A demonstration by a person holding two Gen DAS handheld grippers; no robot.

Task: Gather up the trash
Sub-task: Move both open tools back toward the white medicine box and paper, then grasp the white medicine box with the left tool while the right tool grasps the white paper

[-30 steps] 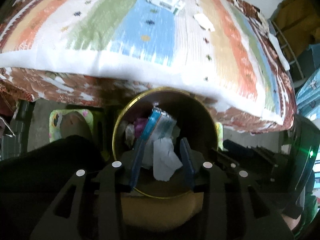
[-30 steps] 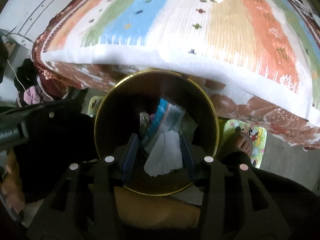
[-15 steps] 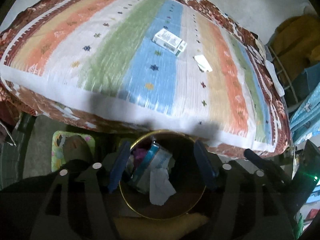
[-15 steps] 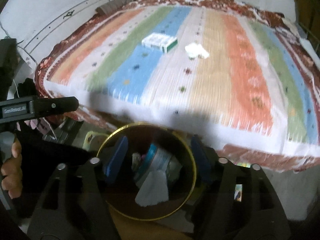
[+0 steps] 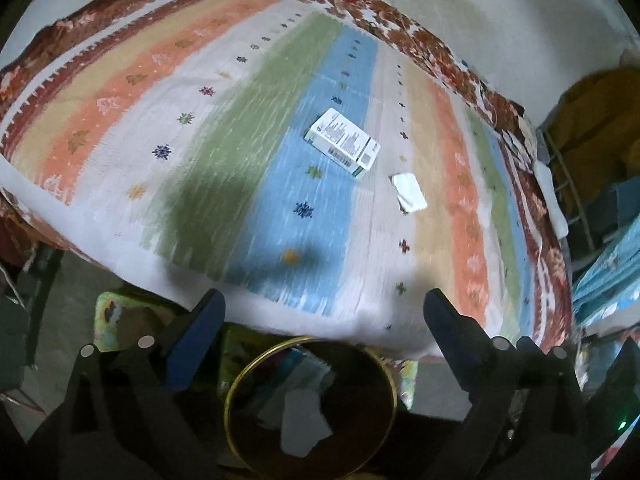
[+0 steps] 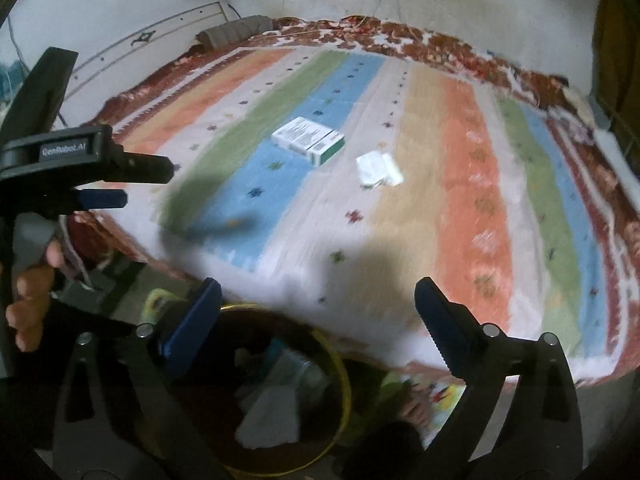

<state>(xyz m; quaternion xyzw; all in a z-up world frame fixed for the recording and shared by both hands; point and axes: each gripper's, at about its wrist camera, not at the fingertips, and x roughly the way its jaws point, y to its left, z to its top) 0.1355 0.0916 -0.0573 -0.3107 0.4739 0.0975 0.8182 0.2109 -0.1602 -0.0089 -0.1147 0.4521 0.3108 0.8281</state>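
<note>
From your left wrist view, the left gripper [image 5: 322,338] is empty and its jaws are opening wide; nothing is between the blue pads [image 5: 196,340]. Below them stands the trash bin [image 5: 240,384] with the gold rim, and a white tissue [image 5: 300,428] and some packets lie inside it. On the striped blanket [image 5: 240,128] two pieces of trash wait: a white and green carton [image 5: 342,143] on the blue stripe, and a small folded paper [image 5: 409,192] just beside it, to the right. I judge the step in hand is to reach for these. Take the carton across its narrow sides, because it lies askew to you, so turn your wrist first.

From your right wrist view, the right gripper [image 6: 316,320] is also released, jaws opening, nothing between them. Here the carton [image 6: 309,141] and the paper [image 6: 378,169] are near each other but apart, so each hand can take one. The left gripper [image 6: 120,184] hangs at the left, above the bed edge, held by a hand [image 6: 30,292]. The blanket between you and the trash is free, so you have good room. Lift over the bed edge, which comes close over the bin [image 6: 342,376], and mind the bare foot [image 6: 412,408] beside it. The paper is flat and the blanket is soft; press down a little so the pads catch paper, not cloth.
</note>
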